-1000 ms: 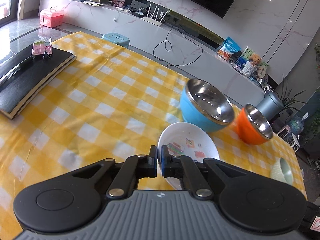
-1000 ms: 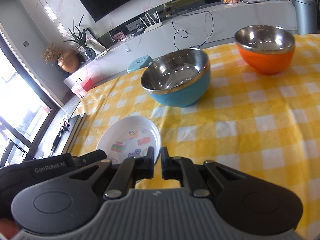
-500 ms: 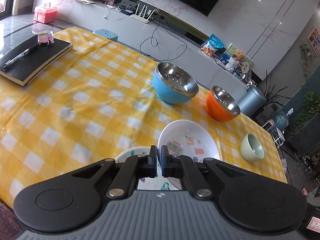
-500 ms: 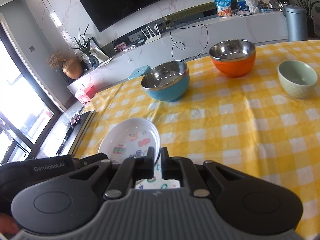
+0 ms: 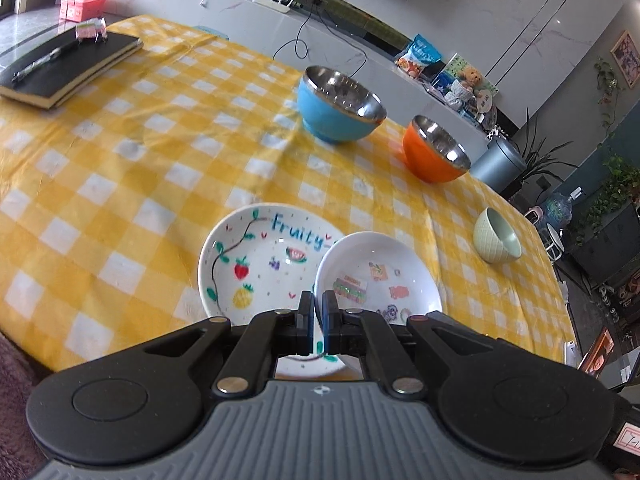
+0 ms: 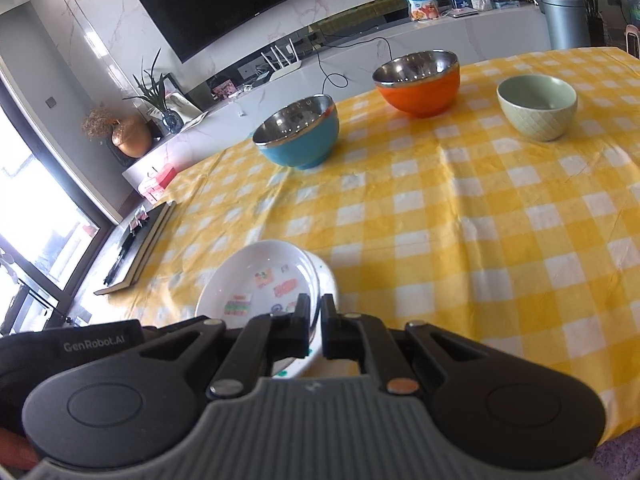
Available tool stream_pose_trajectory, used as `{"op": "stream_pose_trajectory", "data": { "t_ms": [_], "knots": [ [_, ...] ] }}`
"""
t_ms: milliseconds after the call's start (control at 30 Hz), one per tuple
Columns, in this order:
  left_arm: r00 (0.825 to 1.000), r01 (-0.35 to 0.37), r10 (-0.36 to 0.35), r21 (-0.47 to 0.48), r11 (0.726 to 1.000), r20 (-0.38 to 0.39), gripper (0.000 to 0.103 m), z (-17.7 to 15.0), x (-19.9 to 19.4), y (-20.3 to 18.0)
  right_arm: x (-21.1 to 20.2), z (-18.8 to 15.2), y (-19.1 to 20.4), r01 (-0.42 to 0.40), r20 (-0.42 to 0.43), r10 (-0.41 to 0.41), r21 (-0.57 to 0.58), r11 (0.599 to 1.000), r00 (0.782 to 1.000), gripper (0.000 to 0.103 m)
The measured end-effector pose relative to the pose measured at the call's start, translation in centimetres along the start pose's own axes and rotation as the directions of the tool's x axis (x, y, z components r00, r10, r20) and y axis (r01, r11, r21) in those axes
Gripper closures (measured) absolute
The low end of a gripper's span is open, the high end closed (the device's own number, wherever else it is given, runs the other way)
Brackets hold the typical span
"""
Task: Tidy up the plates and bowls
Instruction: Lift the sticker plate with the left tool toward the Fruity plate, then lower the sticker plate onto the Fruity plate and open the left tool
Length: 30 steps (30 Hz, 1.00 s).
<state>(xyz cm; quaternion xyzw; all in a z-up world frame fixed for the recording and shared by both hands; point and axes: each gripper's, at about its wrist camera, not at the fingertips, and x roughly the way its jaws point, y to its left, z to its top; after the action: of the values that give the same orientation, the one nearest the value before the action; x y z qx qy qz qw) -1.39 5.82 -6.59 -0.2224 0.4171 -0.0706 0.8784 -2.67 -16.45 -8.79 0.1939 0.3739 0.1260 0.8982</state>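
My left gripper point(image 5: 319, 314) is shut on the rim of a small white sticker plate point(image 5: 384, 276) and holds it tilted over a larger white "Fruity" plate point(image 5: 248, 256) that lies on the yellow checked tablecloth point(image 5: 120, 168). My right gripper point(image 6: 315, 326) is shut on the same small plate's rim point(image 6: 260, 276), with the larger plate's edge point(image 6: 330, 280) showing beneath. A blue steel bowl point(image 5: 340, 104), an orange steel bowl point(image 5: 434, 150) and a small green bowl point(image 5: 498, 236) stand farther back; they also show in the right wrist view: blue bowl point(image 6: 298, 134), orange bowl point(image 6: 418, 80), green bowl point(image 6: 538, 106).
A black notebook point(image 5: 68, 66) with a pen lies at the table's far left. The table's front edge point(image 5: 24, 344) runs close below the plates. A TV counter point(image 6: 360, 52) and a grey bin point(image 5: 498, 164) stand beyond the table.
Both grippers have pulled back toward the table's near edge with the small plate. The larger "Fruity" plate has come into view beneath it.
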Motion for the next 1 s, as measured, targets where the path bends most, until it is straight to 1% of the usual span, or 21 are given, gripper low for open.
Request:
{"op": "stream_pose_trajectory", "data": {
  "t_ms": [233,367,433,567,767,867,1000],
  "knots": [
    [1.0,-0.023,0.023,-0.01,1.0,-0.001,0.099,-0.4,0.5,0.9,1.0,-0.8,0.6,0.018,-0.015,-0.018,-0.049,0.999,1.0,0.101],
    [0.999,-0.045,0.046,-0.032,0.998,0.015,0.099,0.1,1.0,1.8,2.1,-0.6,0.9,0.001,-0.015,-0.001,-0.046,0.999,1.0,0.101],
    [0.998,-0.057,0.058,-0.037,0.998,0.02,0.099,0.4,1.3,2.1,2.8,-0.5,1.4,0.005,-0.018,-0.006,-0.061,0.998,1.0,0.101],
    [0.996,-0.085,0.086,-0.029,0.996,0.031,0.099,0.7,1.7,2.3,4.1,-0.5,1.9,0.004,-0.033,-0.007,-0.078,0.997,0.999,0.101],
    [0.995,-0.102,0.102,-0.038,0.994,0.001,0.098,1.2,2.7,2.8,5.9,-0.4,1.8,0.006,-0.059,-0.011,-0.082,0.997,0.998,0.101],
    [0.994,-0.113,0.113,-0.042,0.993,-0.016,0.094,1.2,2.9,2.9,6.4,-0.4,1.8,0.006,-0.073,-0.013,-0.086,0.996,0.997,0.101],
    [0.992,-0.128,0.128,-0.025,0.991,-0.017,0.094,1.3,3.0,2.6,6.7,-0.5,1.8,0.004,-0.079,-0.011,-0.088,0.996,0.997,0.101]
  ]
}}
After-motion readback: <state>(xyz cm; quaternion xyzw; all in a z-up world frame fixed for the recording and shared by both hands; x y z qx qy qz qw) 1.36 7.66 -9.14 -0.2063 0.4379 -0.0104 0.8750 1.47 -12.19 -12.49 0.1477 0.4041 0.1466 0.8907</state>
